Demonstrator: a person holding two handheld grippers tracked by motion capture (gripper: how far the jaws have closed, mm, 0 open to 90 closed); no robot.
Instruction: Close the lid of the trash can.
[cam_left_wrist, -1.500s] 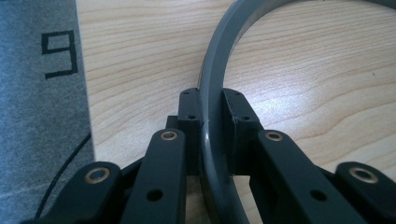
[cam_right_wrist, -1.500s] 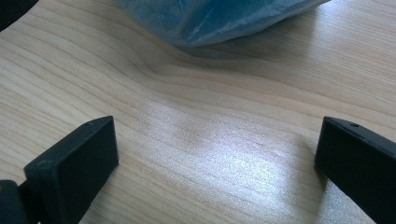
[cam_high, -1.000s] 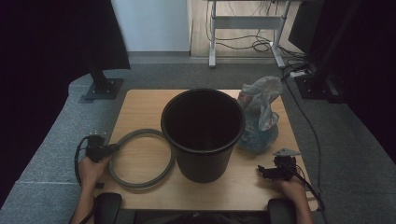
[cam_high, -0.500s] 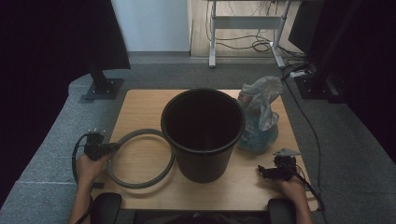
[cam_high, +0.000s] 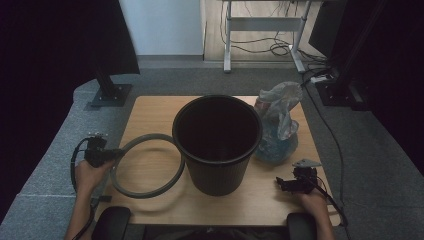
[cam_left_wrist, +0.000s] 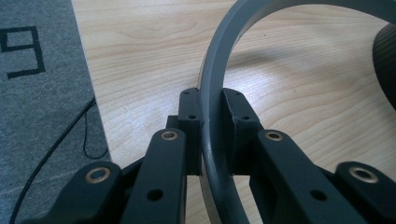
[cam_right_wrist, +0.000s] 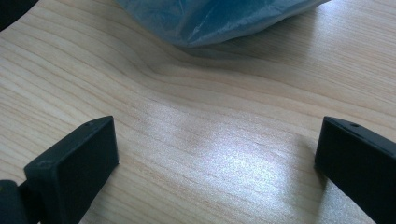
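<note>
Left tongs (cam_left_wrist: 212, 140) clamped on ring (cam_high: 145, 167), left of bin (cam_high: 217, 145), now raised off worktop (cam_high: 150, 110). Ready to fit onto bin rim. Right tongs (cam_right_wrist: 215, 154) wide open, empty.

We find the black bin (cam_high: 217, 145) blocking the middle of the tabletop (cam_high: 150, 112), the grey ring (cam_high: 145, 167) just left of it and the plastic bag (cam_high: 277, 127) beside its right. Bare wood lies along the front right edge and far left corner.

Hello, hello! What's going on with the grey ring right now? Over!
Left hand-held gripper shut on grey ring. Right hand-held gripper open, empty. Black bin right beside ring.
</note>
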